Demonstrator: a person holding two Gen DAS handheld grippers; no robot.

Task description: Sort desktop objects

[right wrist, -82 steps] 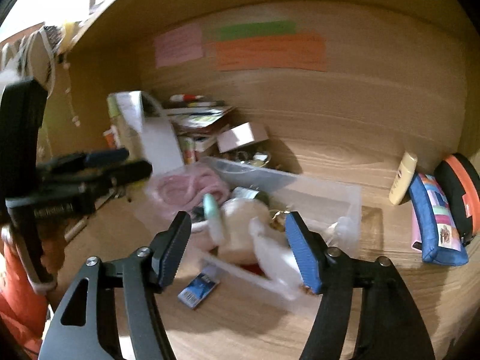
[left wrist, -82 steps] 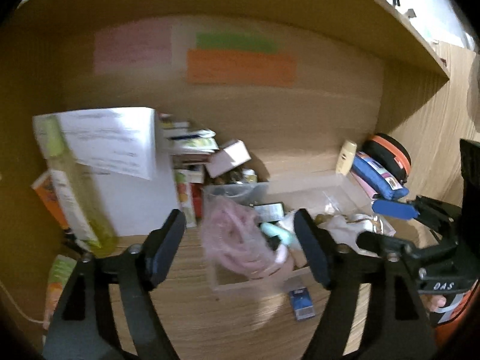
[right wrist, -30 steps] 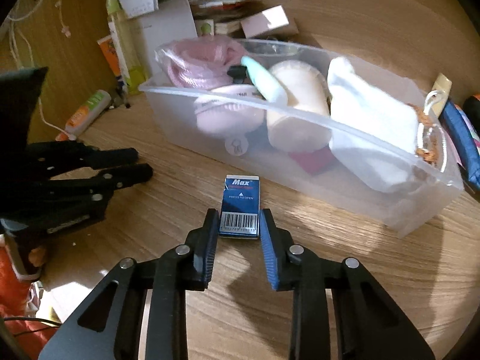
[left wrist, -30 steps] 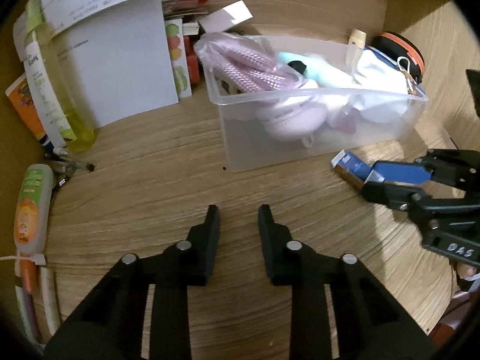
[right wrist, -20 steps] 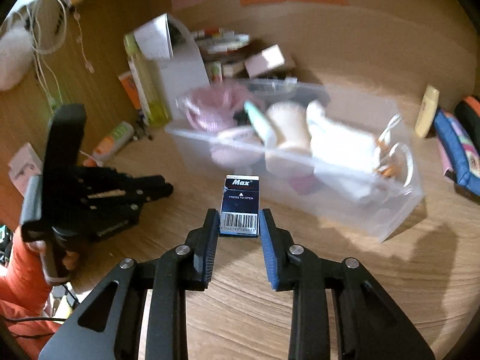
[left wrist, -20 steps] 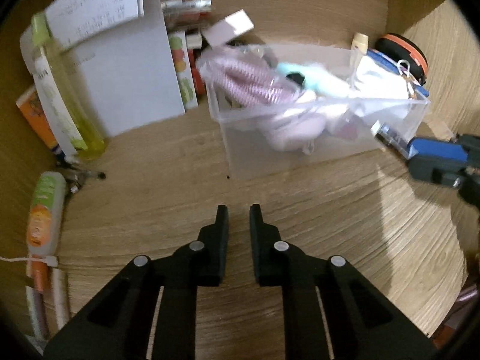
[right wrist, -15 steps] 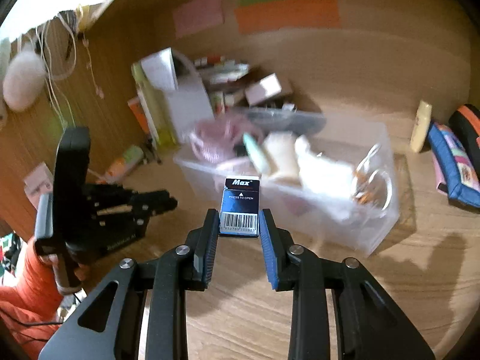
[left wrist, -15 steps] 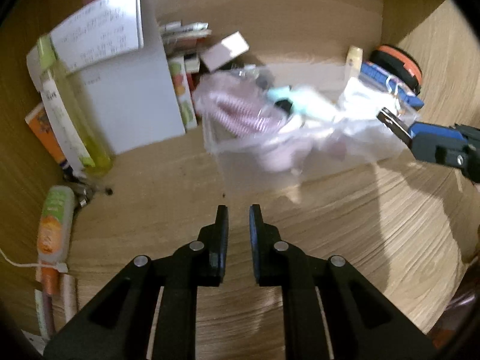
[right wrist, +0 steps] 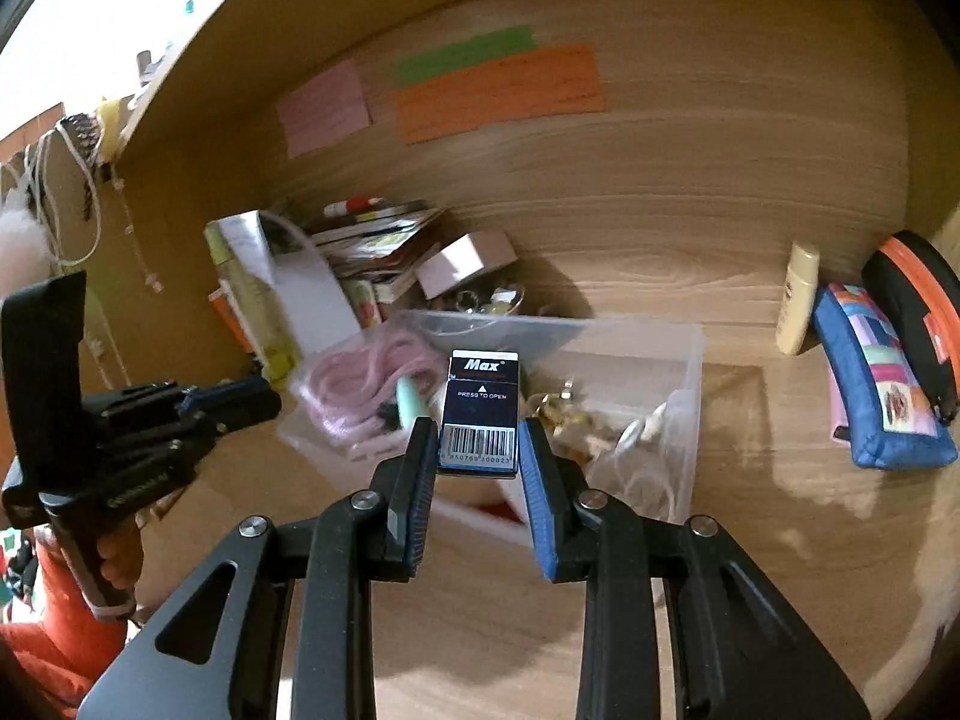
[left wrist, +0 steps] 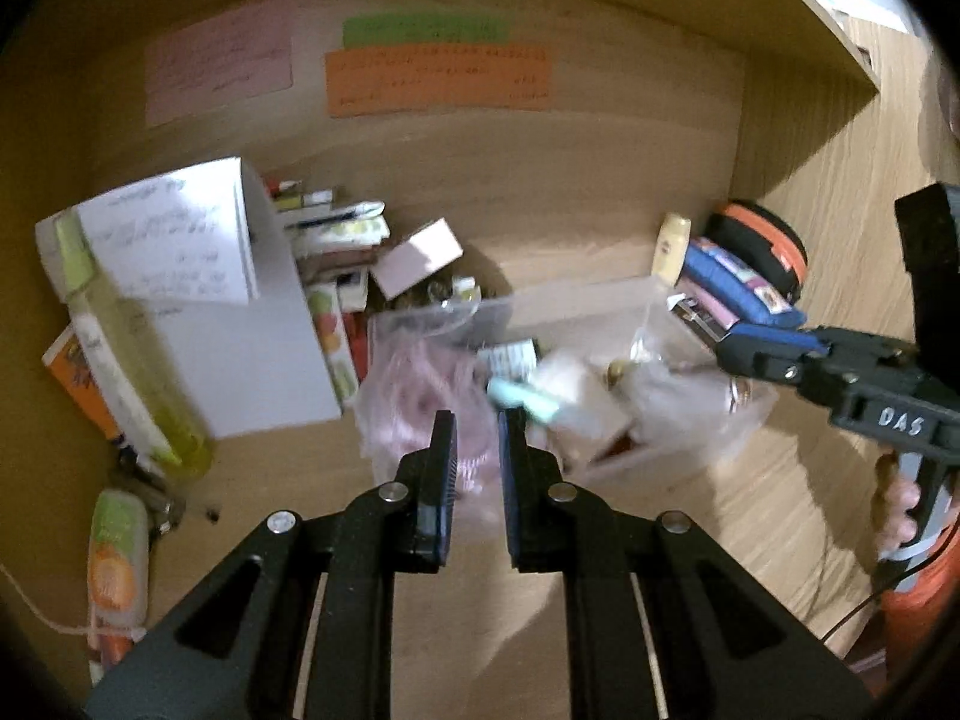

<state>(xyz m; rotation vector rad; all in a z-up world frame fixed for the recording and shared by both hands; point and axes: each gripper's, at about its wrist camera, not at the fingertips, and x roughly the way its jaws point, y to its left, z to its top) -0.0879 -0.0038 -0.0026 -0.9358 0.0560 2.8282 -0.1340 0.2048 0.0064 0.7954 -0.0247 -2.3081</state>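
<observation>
Right hand-held gripper [right wrist: 477, 438] tilted downward, pinching blue box [right wrist: 479, 417] above clear bin [right wrist: 684, 360].

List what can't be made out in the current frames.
- Clear bin contents, left wrist view: motion-blurred.
- Small blue box, right wrist view: lower edges covered by the right tool; barcode digits too small.
- Sticky notes: writing too small.
- Tube, left wrist view: dim at the edge.

both wrist cameras look down from above the desk, sharing the clear bin [left wrist: 600, 300] [right wrist: 684, 348] near 12 o'clock.
</observation>
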